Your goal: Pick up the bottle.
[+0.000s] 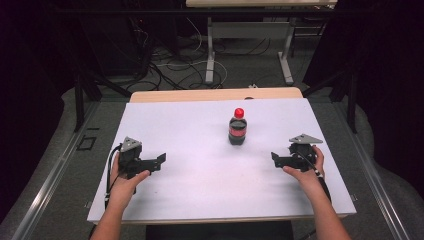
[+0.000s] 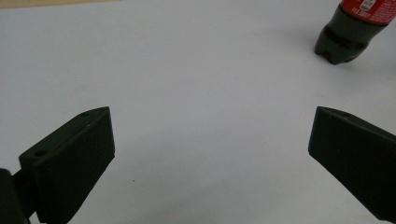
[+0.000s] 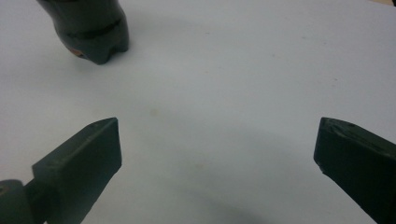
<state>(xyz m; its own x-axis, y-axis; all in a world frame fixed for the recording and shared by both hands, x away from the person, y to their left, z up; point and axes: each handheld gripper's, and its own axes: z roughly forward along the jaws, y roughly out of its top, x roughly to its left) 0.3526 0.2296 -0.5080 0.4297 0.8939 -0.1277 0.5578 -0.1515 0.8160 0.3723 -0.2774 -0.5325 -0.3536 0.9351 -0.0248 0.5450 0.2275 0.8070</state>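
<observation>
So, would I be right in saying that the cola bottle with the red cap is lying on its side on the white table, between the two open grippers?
Not quite: the cola bottle stands upright, red cap on top, as the high view shows. The rest holds: it is on the white table, between the open left gripper and the open right gripper.

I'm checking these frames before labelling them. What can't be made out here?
- Bottle: label text too small in the high view.
- Bottle's cap and neck: cut off by the top edge in the left gripper view and the right gripper view.
- Left gripper and right gripper: jaw bases cut off by the bottom edge.
</observation>
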